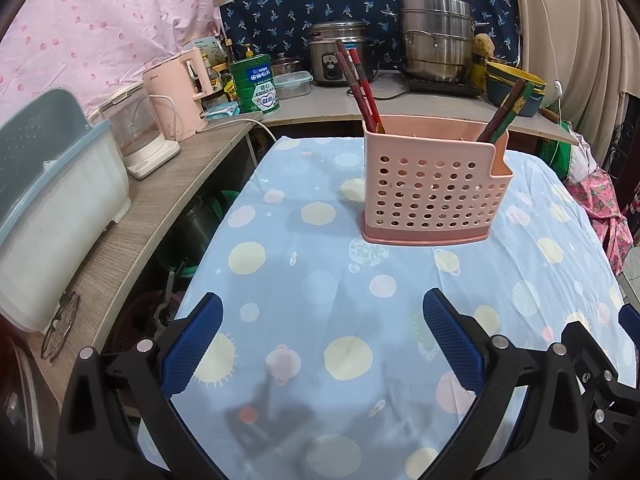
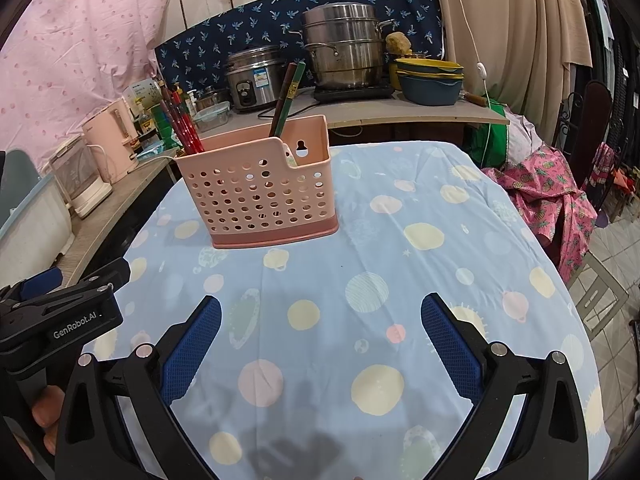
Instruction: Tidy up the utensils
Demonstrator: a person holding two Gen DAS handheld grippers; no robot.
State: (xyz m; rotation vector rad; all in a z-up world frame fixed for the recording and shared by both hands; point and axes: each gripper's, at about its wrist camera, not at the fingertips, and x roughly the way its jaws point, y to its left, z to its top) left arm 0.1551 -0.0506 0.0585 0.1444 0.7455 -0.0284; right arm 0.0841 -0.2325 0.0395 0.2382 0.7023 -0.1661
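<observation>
A pink perforated utensil holder [image 1: 432, 188] stands upright on the table with the blue planet-print cloth [image 1: 320, 280]; it also shows in the right wrist view [image 2: 256, 196]. Red chopsticks [image 1: 360, 84] stand in its left compartment, and dark brown and green chopsticks [image 1: 508, 108] stand in its right one. In the right wrist view the red chopsticks [image 2: 184, 124] and the brown and green pair [image 2: 288, 96] show too. My left gripper [image 1: 322, 312] is open and empty, well in front of the holder. My right gripper [image 2: 320, 312] is open and empty, also short of it.
A wooden counter [image 1: 132, 216] runs along the left with a white dish rack [image 1: 52, 200], a kettle [image 1: 136, 136] and glasses [image 1: 60, 326]. The back shelf holds a rice cooker [image 1: 336, 54], a steel steamer pot [image 1: 436, 36] and stacked bowls [image 2: 430, 80]. A chair with pink cloth [image 2: 548, 200] stands on the right.
</observation>
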